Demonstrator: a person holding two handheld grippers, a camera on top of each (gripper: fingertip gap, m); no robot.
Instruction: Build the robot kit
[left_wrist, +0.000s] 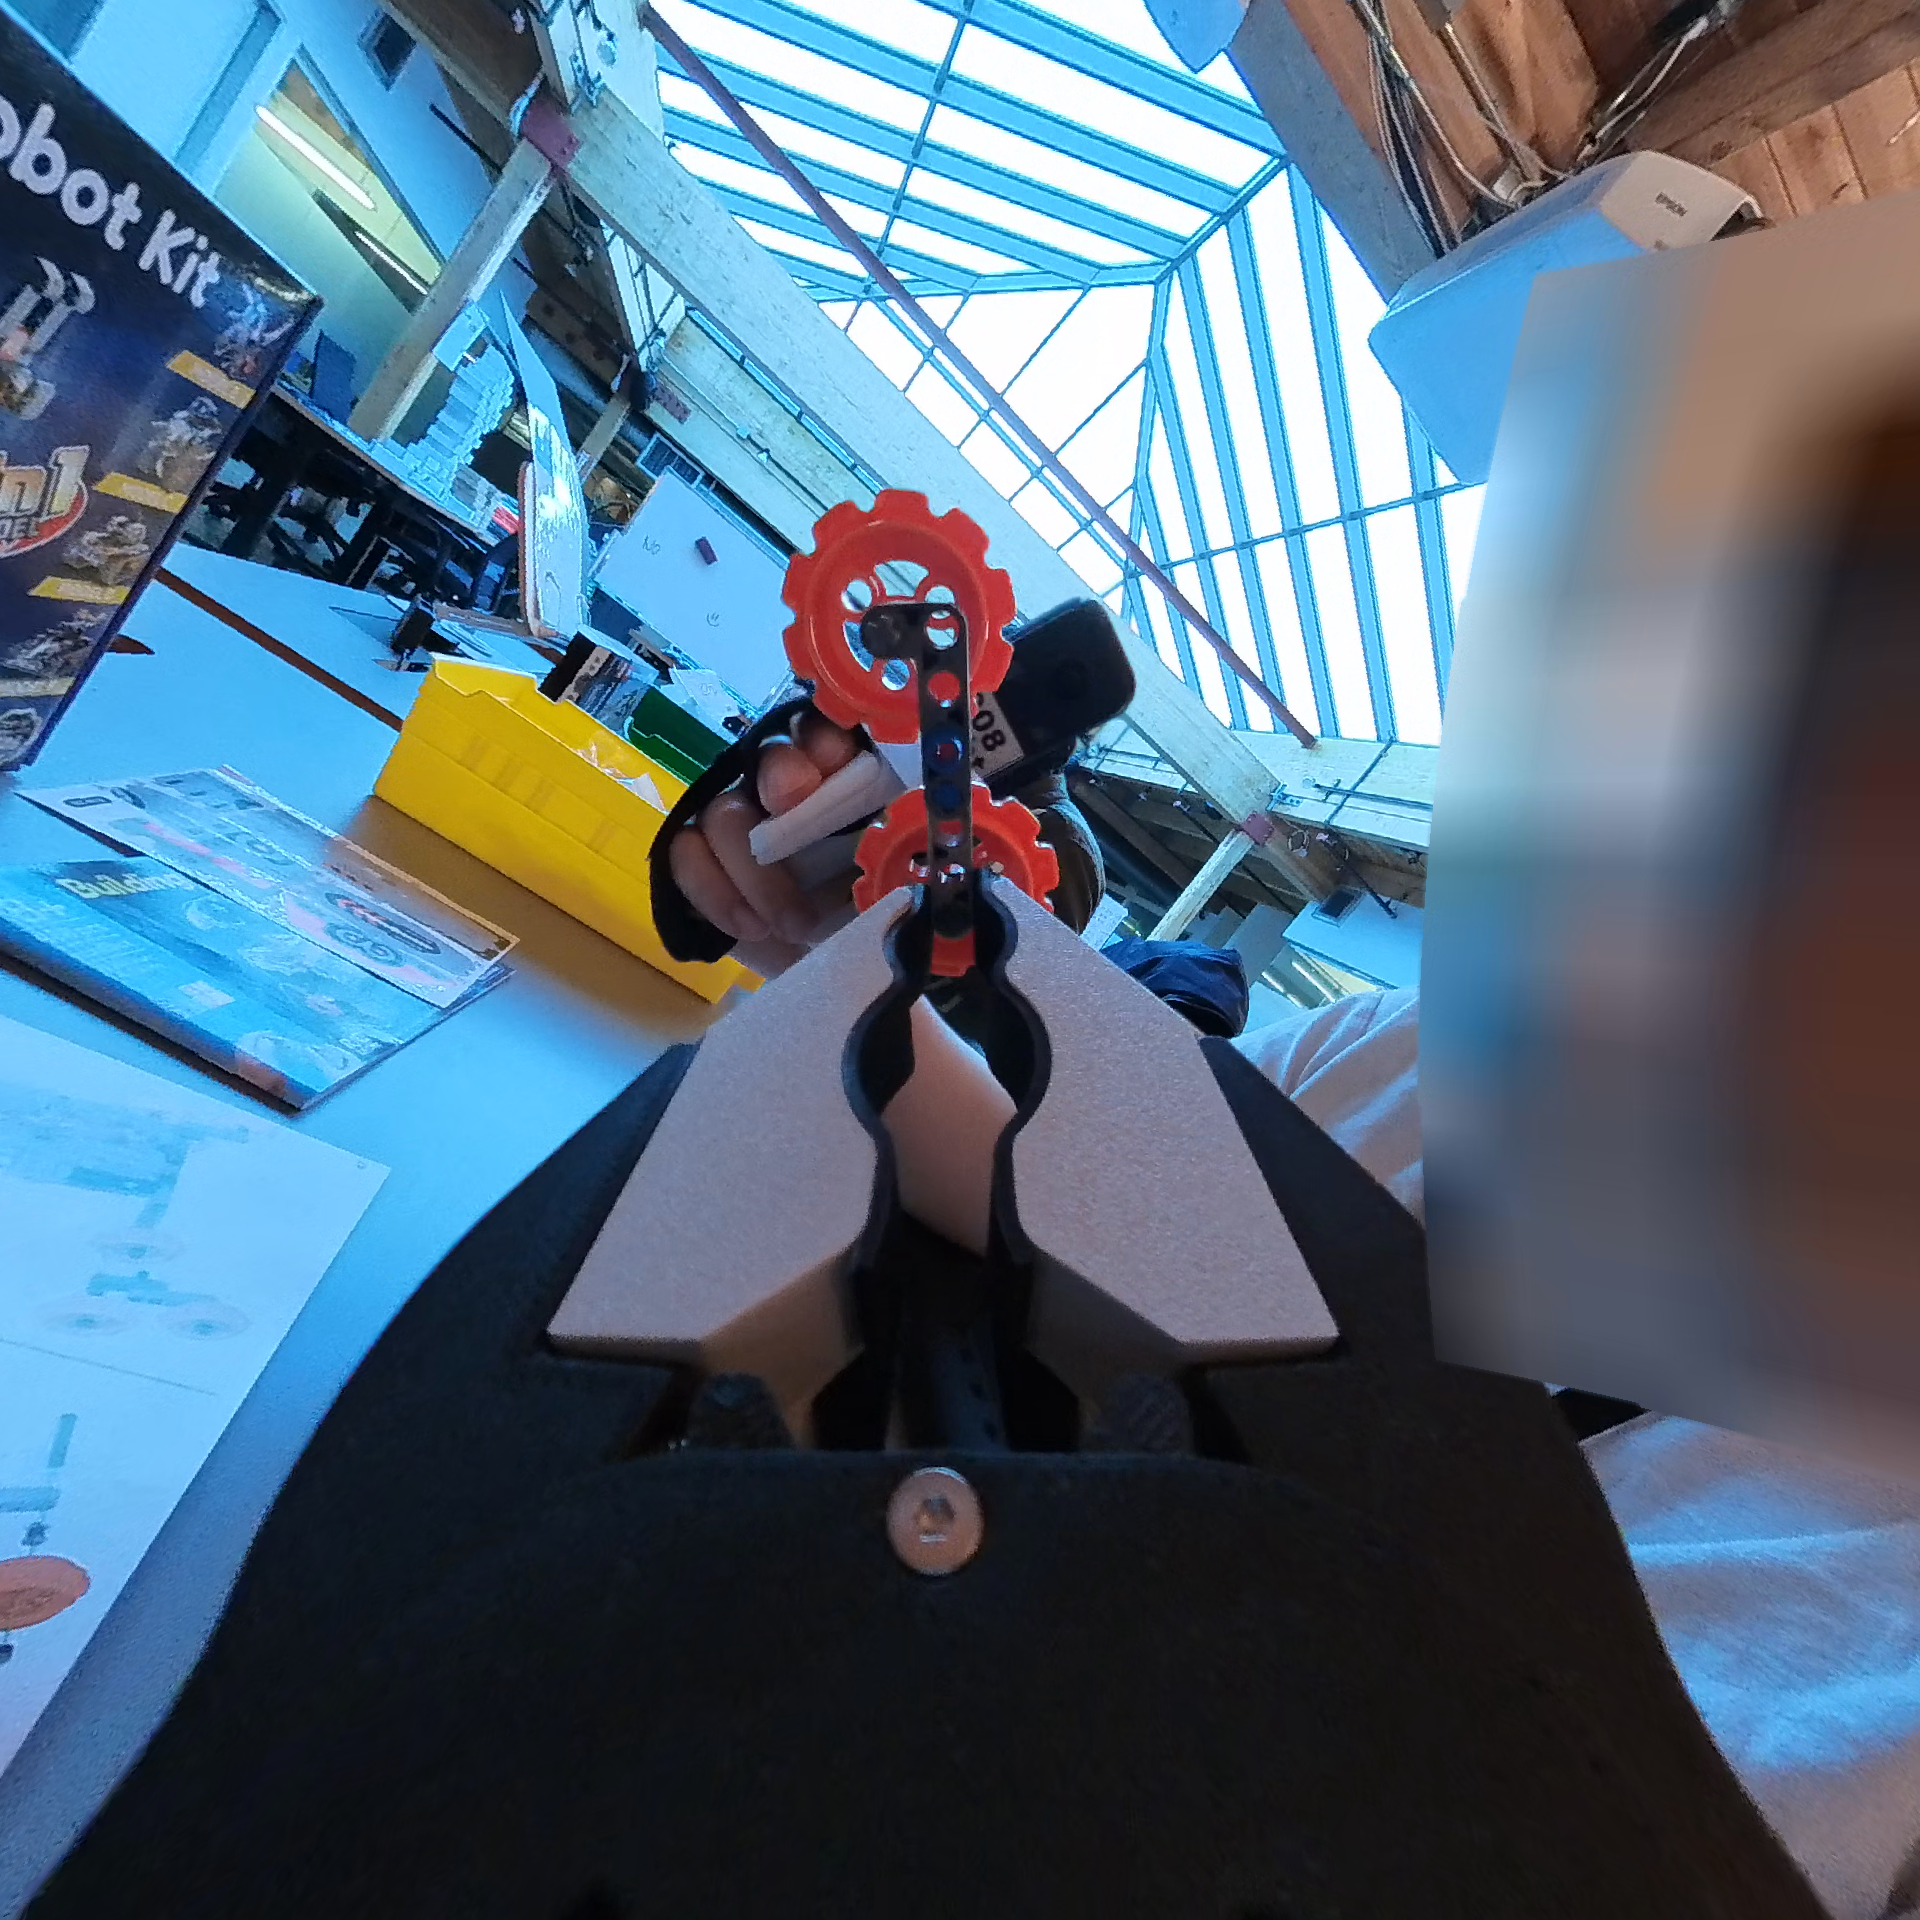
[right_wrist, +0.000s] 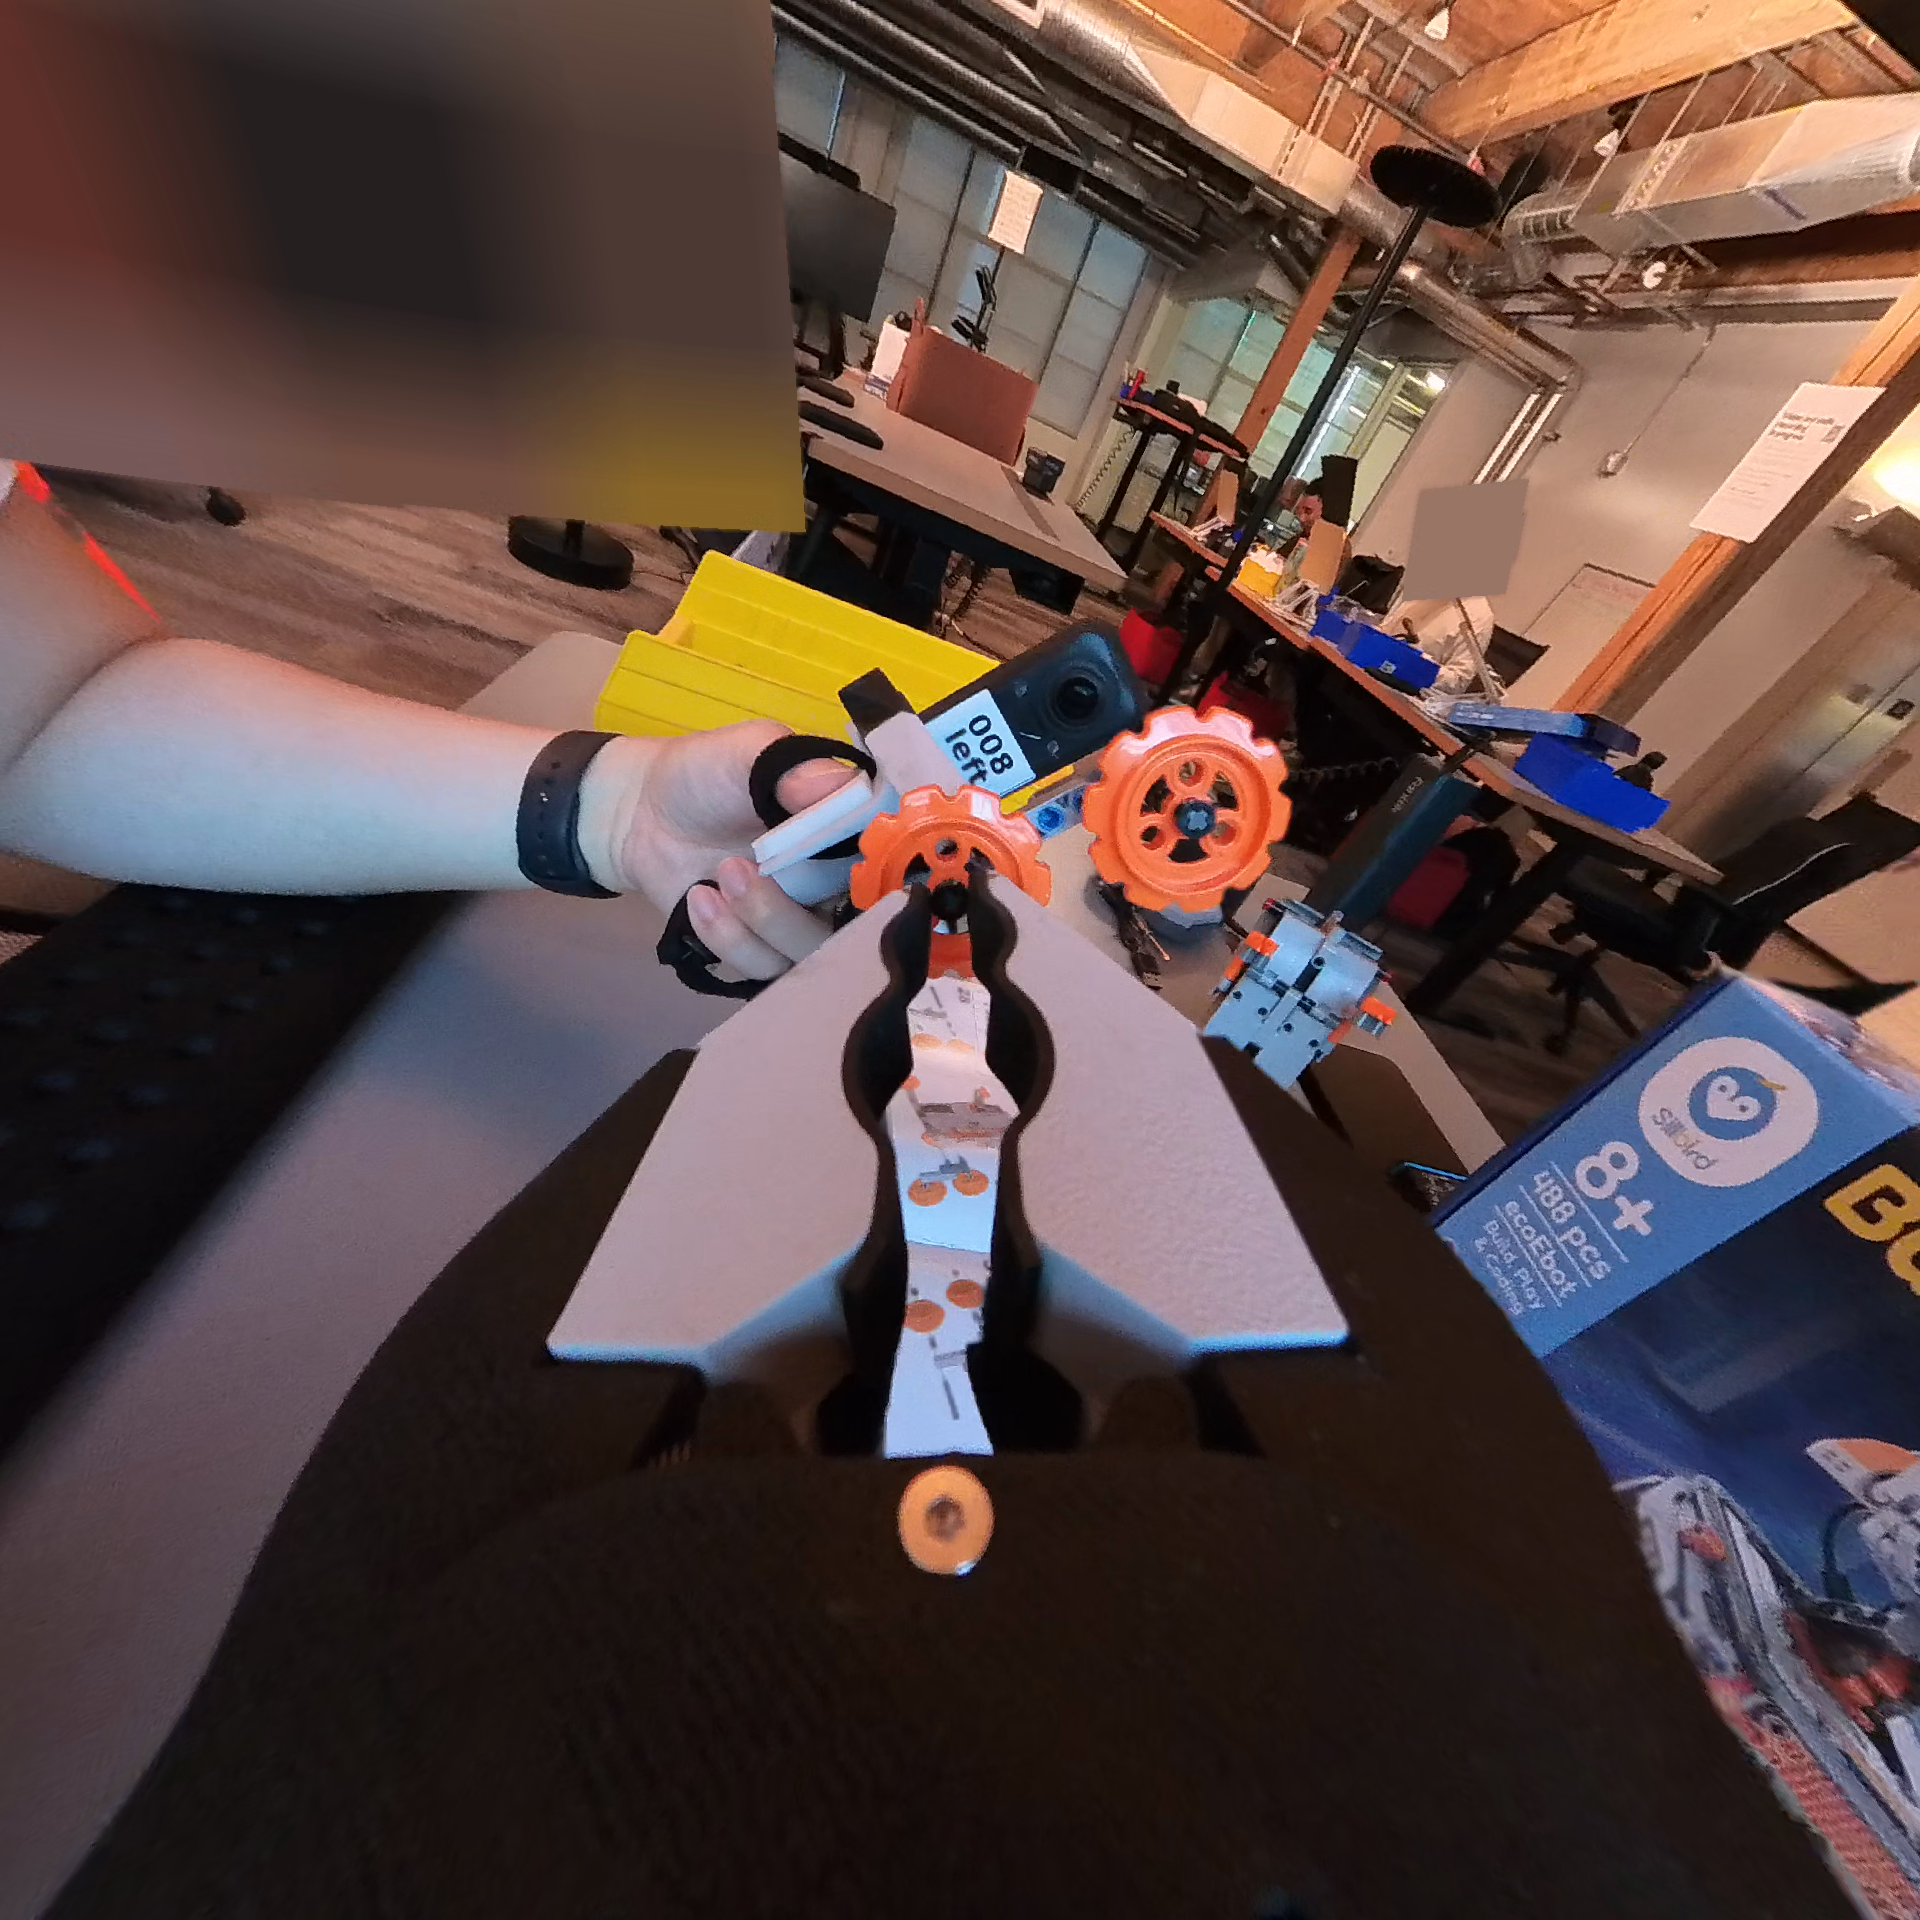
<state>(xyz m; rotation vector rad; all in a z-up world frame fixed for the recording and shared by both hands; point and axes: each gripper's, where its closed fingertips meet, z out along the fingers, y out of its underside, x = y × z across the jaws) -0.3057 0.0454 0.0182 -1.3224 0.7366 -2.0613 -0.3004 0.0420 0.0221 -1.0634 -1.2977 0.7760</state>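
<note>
**Hold.** The left tongs (left_wrist: 940, 914) are closed on the lower end of a black perforated plastic beam (left_wrist: 943, 727). The beam carries a small orange toothed plastic wheel (left_wrist: 954, 857) just above the tips and a large orange toothed plastic wheel (left_wrist: 896, 613) at its far end. The right tongs (right_wrist: 948, 904) are closed on the black hub of the small wheel. The assembly is held in the air above the white table (left_wrist: 260, 665), between the two pairs of tongs.

**Grip quality (judgement).** Both grips sit at the extreme tips, so contact is slight. Keep the two tools in line, because a twist of either would lever the beam out. Apply force along the hub axis only.

**Containers.**
- Yellow plastic bin (left_wrist: 499, 769), on the table behind the assembly: it holds clear bags and a black-and-white item. The rest of its contents cannot be made out.
- Green bin (left_wrist: 675, 732), just beside the yellow bin: contents hidden.
- Dark printed cardboard kit box (left_wrist: 114, 416), upright on the table: closed.
- Blue trays (right_wrist: 1579, 779), on a far table: contents not visible.
</note>
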